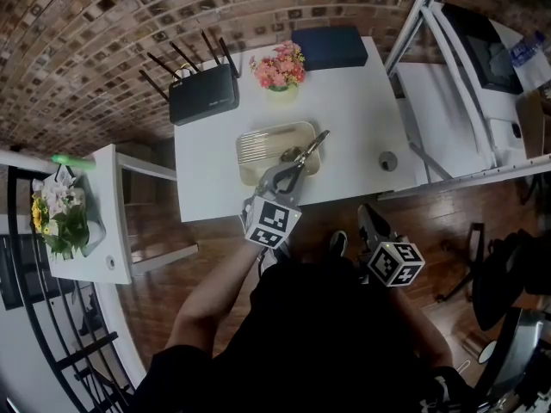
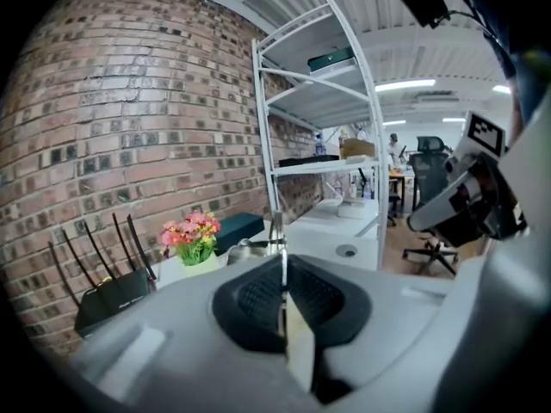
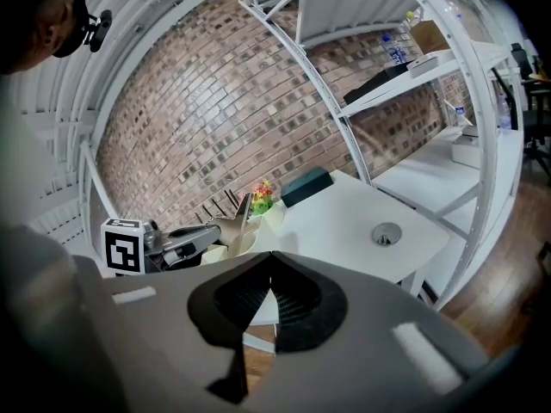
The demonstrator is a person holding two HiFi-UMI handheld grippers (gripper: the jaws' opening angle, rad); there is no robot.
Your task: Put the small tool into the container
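Container (image 1: 258,147): beige ribbed tray on white table (image 1: 344,101). Small tool (image 1: 315,144): thin metal piece slanting over the container's right side, its tip at the container's far right corner. Left gripper (image 1: 295,169): over the container's near edge, jaws pressed together on the small tool. Right gripper (image 1: 368,222): right of the container and nearer the person, off the table, pads meeting at the tips, nothing between. Flower pot (image 1: 278,74) and router (image 1: 203,93): beyond the container.

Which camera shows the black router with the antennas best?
The head view: the black box-shaped router with antennas shows whole from above. The left gripper view catches it low at the left, its base cut off by the left hand-held gripper. The right gripper view shows only its thin antennas, tiny.
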